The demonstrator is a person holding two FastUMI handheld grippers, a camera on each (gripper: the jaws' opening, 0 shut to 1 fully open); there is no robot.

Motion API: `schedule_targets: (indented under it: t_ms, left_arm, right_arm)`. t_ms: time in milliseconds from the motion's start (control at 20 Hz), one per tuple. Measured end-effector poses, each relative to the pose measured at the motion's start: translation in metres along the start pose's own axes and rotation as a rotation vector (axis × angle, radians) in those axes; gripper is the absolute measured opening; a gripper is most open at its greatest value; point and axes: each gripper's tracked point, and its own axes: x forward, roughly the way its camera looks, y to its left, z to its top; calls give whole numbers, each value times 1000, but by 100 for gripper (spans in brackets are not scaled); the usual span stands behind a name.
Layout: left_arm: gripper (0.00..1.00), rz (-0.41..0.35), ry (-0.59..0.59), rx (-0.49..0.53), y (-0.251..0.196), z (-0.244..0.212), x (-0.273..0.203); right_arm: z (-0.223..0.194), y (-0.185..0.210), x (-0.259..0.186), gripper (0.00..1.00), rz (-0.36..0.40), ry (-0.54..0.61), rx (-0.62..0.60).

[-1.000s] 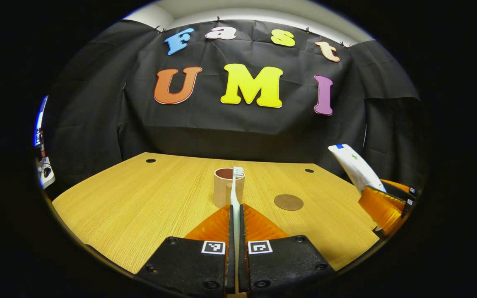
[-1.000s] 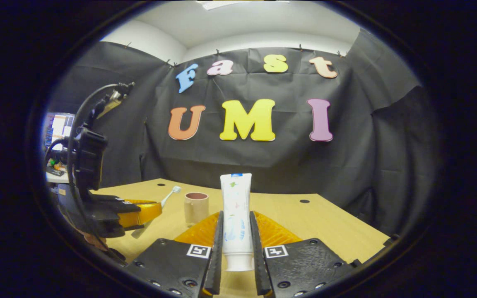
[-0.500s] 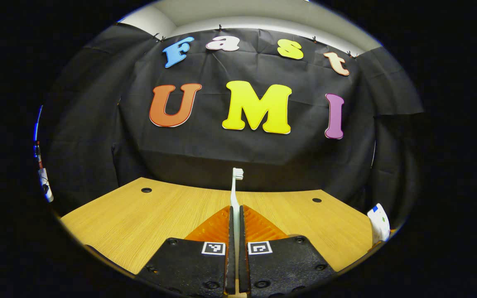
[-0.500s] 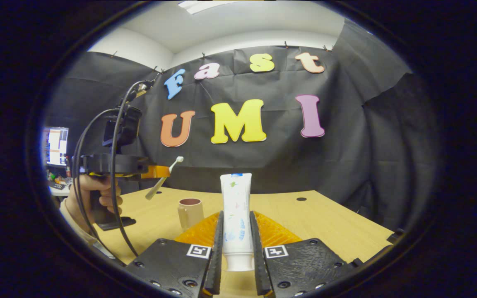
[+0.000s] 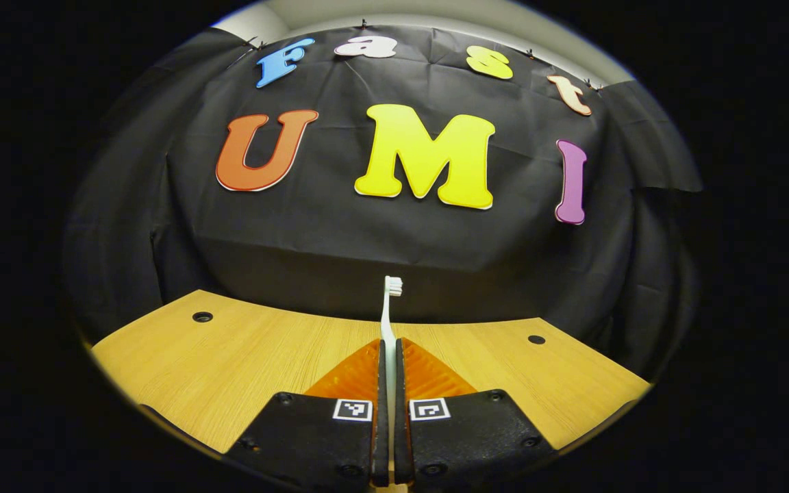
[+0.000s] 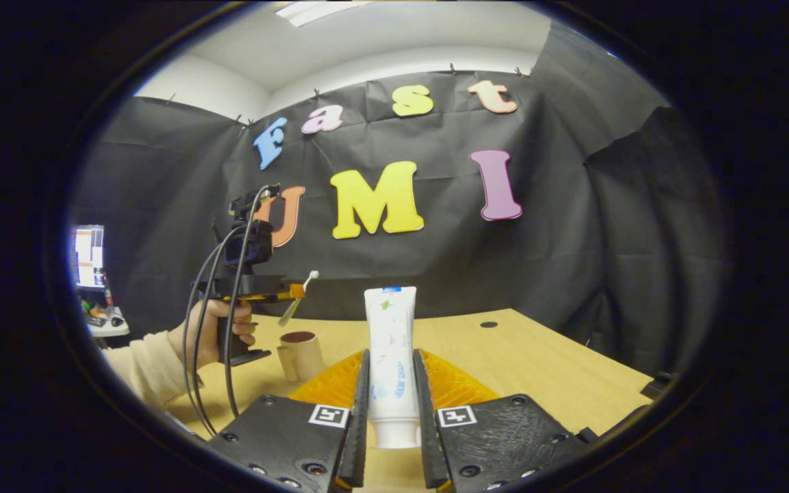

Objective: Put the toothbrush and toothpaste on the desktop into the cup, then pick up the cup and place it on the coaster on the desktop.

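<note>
Grip check: left gripper has its jaws pinched nearly shut on the toothbrush, clamped low on the handle. Right gripper is parted only by the tube's width and presses on both sides of the toothpaste, near its cap end.

Axes: in the left gripper view the toothbrush runs straight toward 12 o'clock, bristle head up and turned toward 3. In the right gripper view the toothpaste's long axis also runs to 12, cap toward 6, flat crimped end at top.

Farther out, right gripper view: left gripper sits at about 9 o'clock, held by a hand, above and just beyond the cup. There the brush slants, head up toward 1, handle end down toward 7. Cup stands upright on the desktop, mouth open.

Judgement: step in hand is loading the cup. To do it well, centre the handle end over the mouth, tip the brush nearer vertical, lower before releasing; a rim strike could tip the cup.
</note>
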Motion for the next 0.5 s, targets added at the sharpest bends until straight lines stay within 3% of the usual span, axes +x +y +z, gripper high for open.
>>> schedule_targets:
  t_ms: [500]
  left_arm:
    - [7, -6, -6, 14, 5, -1, -2]
  right_arm:
    - [-6, 2, 3, 32, -1, 16, -4]
